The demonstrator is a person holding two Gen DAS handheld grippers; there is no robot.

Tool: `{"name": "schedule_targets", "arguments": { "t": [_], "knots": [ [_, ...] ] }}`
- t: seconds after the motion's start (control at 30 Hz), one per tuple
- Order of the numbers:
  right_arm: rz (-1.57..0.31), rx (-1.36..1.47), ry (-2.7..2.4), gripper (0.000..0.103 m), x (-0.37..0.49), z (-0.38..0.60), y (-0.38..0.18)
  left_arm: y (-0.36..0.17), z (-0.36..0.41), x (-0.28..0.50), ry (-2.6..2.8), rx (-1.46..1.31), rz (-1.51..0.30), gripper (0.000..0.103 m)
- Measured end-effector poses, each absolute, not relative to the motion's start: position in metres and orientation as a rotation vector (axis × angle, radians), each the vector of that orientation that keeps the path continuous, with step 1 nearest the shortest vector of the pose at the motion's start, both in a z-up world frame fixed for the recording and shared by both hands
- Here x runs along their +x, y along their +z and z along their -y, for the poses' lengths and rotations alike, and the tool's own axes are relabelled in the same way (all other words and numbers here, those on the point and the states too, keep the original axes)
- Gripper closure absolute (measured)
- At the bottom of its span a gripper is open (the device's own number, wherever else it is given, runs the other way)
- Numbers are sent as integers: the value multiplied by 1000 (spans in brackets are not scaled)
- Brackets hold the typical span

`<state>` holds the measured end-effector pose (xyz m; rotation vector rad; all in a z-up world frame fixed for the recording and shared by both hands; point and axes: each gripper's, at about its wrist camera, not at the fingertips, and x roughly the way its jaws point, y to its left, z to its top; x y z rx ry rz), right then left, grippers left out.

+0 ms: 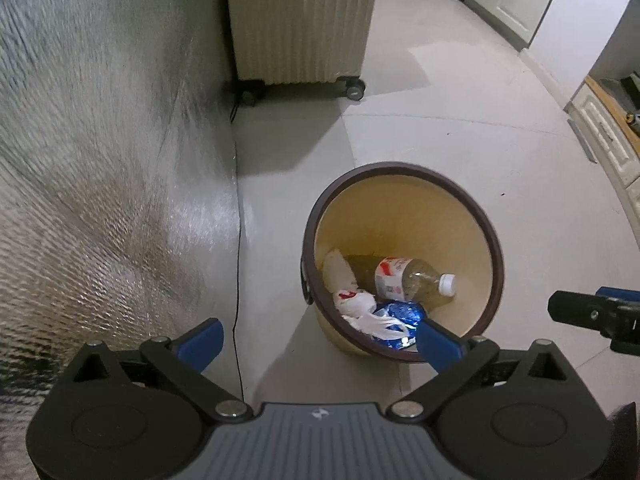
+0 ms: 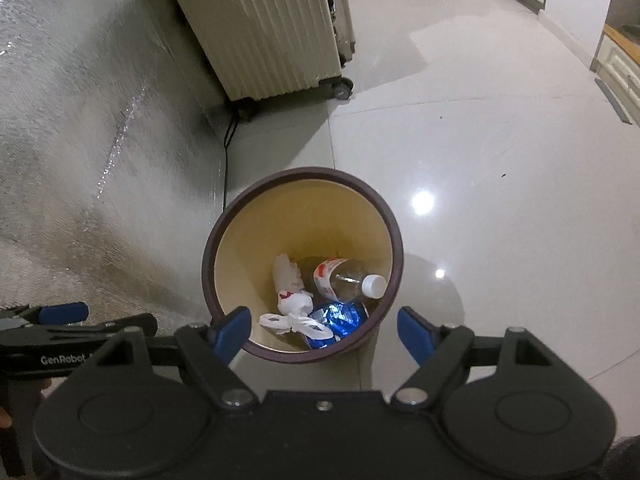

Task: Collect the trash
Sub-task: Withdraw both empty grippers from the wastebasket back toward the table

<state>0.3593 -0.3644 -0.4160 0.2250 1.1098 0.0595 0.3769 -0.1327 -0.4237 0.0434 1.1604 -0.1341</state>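
Bin (image 2: 256,216) on floor, dead centre below. Inside: bottle (image 2: 340,276) at 3 o'clock, light, stiff, slick, best taken mid-body; bag (image 2: 296,320) at 6, soft, crushable. Left gripper (image 1: 320,336) and right gripper (image 2: 324,328): jaws open, empty.

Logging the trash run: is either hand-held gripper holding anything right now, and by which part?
Nothing. The left hand-held gripper and right hand-held gripper are open and empty above the bin; the bottle lies inside.
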Motion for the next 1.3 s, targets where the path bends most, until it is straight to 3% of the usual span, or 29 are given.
{"name": "schedule_targets", "arguments": {
  "t": [0.57,0.87,1.3],
  "knots": [
    [-1007,219,-7,12,303,380,-360,-357,138,330,-172,36,-1079,2],
    [-952,203,-34,0,268,384,-328,-316,139,299,-201,47,-1002,0],
    [-848,205,-86,0,215,393,-268,-251,143,259,-265,66,-883,0]
  ]
}}
